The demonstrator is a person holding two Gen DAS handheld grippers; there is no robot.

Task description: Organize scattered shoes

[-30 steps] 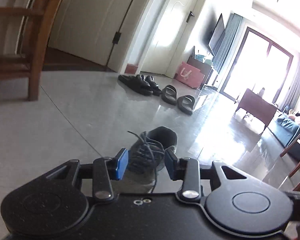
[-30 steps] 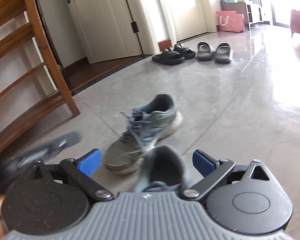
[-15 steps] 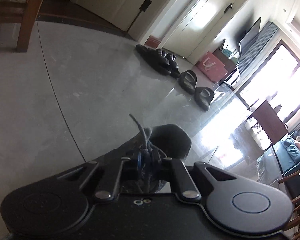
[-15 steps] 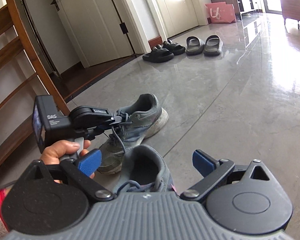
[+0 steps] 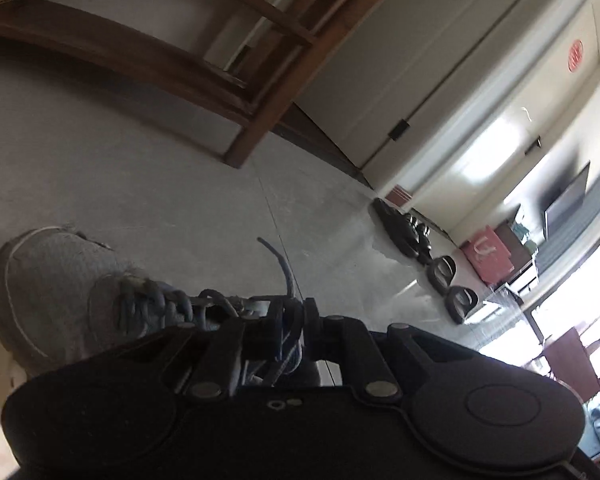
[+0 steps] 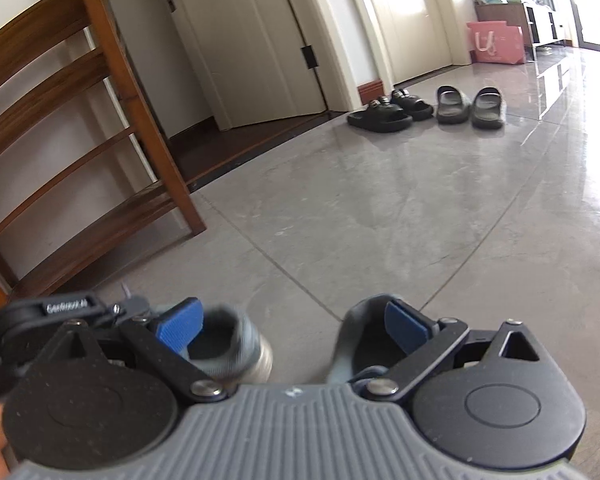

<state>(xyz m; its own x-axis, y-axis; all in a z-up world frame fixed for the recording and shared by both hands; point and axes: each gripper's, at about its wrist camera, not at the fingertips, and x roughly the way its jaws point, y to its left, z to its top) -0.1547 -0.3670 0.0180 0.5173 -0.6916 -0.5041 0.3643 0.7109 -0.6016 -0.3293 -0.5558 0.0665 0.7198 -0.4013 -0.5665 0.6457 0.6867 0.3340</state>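
My left gripper is shut on the laces of a grey sneaker, whose toe points left in the tilted left wrist view. In the right wrist view that sneaker sits blurred by my left blue pad, with the left gripper's body just left of it. A second grey sneaker lies with its heel opening at my right blue pad. My right gripper is open, its fingers spread over the two sneakers' heels.
A wooden chair stands at the left. Two black sandals and two dark slides line up near the white doors. A pink bag stands beyond. Grey tiled floor stretches ahead.
My left gripper closed on the sneaker's laces, then swung the sneaker left and nearer, beside the second sneaker. The left view has rolled. My right gripper stayed open over the second sneaker.
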